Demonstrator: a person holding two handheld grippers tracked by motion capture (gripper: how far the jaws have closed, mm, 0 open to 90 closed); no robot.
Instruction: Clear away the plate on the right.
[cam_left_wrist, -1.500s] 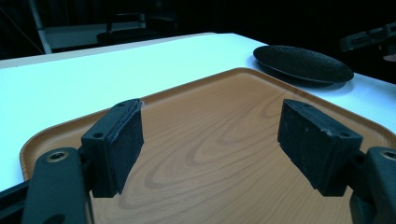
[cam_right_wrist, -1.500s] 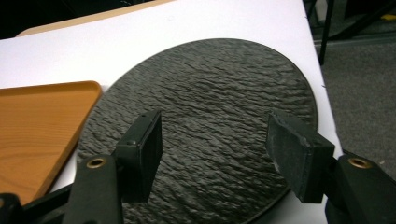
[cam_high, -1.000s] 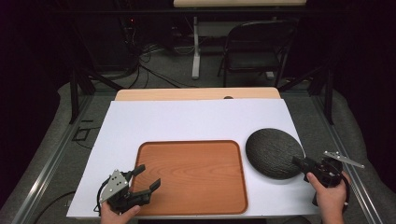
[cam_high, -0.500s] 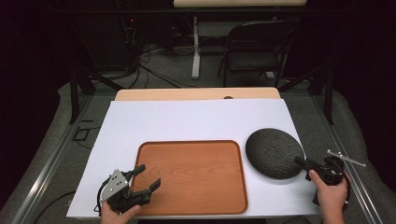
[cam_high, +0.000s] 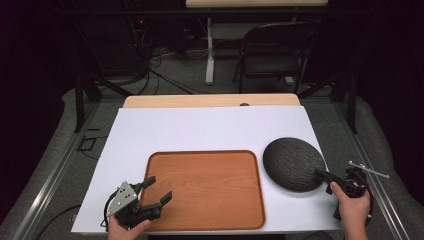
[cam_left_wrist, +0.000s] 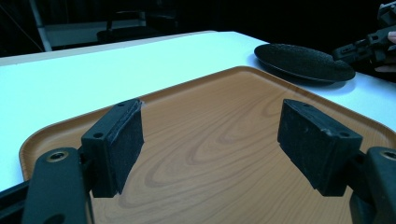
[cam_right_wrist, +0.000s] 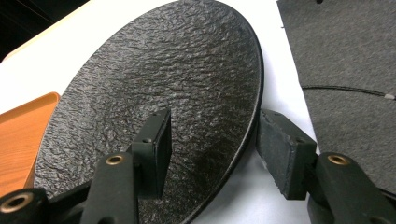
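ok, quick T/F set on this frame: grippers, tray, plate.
1. The left gripper is open over the tray. True.
2. The tray holds a cup. False: nothing lies on it.
3. The right gripper straddles the plate rim, jaws apart. True.
4. The plate sits on the tray. False: it lies on the white table, beside the tray.
5. The plate is white and smooth. False: it is black and textured.

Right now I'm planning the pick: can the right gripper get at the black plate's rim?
Probably yes: the right gripper is open with its jaws straddling the black plate at its near rim, nothing between them.
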